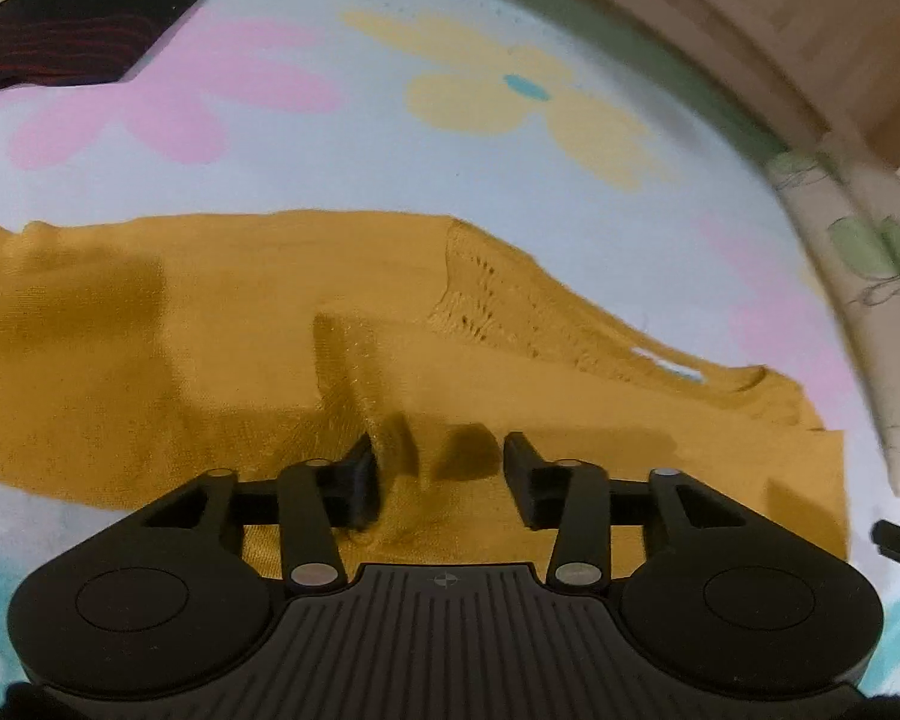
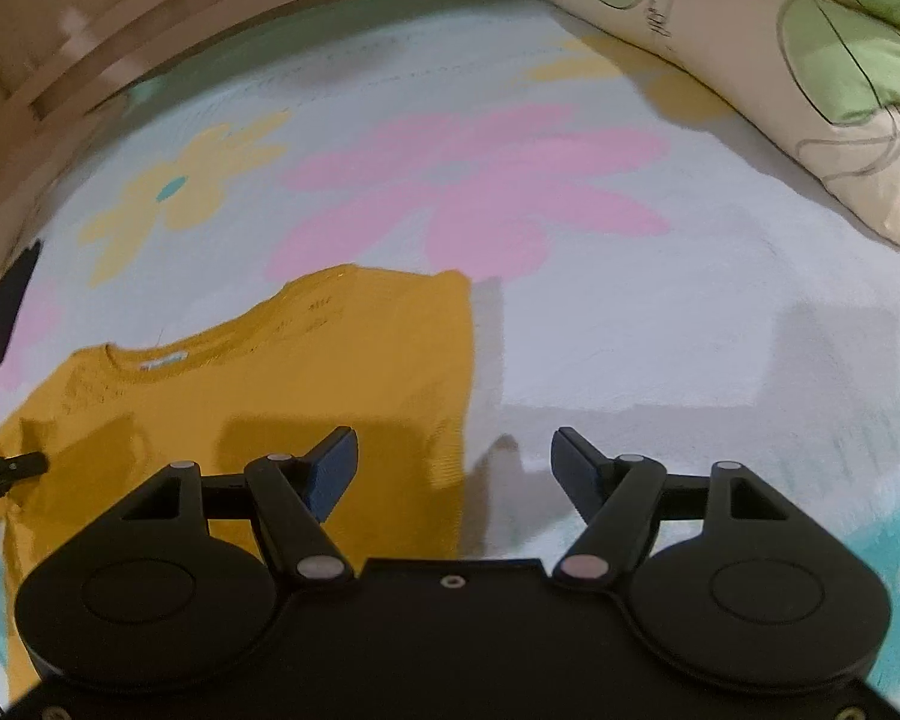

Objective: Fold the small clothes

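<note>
A mustard-yellow knitted sweater point(image 1: 210, 330) lies flat on a pale blue flowered bed sheet point(image 1: 330, 150). One sleeve is folded across its body, and its neckline with a white label point(image 2: 162, 360) faces away from me. My left gripper point(image 1: 444, 474) is low over the sweater and open; a small ridge of knit rises beside its left finger point(image 1: 363, 480), and the pads do not press on it. My right gripper point(image 2: 456, 468) stands wide open over the sweater's point(image 2: 270, 390) right edge, one finger above the knit and the other above the sheet point(image 2: 630, 330). It holds nothing.
A dark garment with red stripes point(image 1: 78, 18) lies folded at the far left of the sheet. A rolled cream quilt with green leaves point(image 2: 780, 60) lies along the right side. A wooden bed frame point(image 1: 750, 12) curves round the far edge.
</note>
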`<state>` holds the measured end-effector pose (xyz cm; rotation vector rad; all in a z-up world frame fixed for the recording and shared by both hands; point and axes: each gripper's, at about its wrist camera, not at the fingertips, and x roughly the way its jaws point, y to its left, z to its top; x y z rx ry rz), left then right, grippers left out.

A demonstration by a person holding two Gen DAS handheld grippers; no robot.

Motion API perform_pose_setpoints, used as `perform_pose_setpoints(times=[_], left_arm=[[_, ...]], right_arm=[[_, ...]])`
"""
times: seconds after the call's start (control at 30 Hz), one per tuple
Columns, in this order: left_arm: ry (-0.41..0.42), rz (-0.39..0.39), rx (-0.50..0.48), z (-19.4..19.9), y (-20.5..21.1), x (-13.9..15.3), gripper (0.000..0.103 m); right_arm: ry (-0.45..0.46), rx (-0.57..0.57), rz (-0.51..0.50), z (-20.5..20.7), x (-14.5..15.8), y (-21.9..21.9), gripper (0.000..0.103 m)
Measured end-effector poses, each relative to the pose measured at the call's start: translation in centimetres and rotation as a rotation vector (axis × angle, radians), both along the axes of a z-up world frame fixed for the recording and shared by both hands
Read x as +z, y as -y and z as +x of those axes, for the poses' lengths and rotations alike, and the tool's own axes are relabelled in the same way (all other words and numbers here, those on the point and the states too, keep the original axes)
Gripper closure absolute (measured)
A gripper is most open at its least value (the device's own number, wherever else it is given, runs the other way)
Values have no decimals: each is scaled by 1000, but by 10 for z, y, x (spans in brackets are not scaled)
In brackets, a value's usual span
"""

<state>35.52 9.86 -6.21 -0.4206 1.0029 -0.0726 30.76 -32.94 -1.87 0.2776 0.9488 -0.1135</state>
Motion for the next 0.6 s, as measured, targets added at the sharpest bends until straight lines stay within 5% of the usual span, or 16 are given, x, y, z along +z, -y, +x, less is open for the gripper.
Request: perform_pose_setpoints(times=[0.3, 0.6], left_arm=[[45, 6, 19, -14, -19, 11, 31], [103, 150, 129, -33, -90, 31, 26]], right_arm=[[8, 46, -5, 3, 5, -25, 18], [18, 126, -65, 14, 9, -76, 6]])
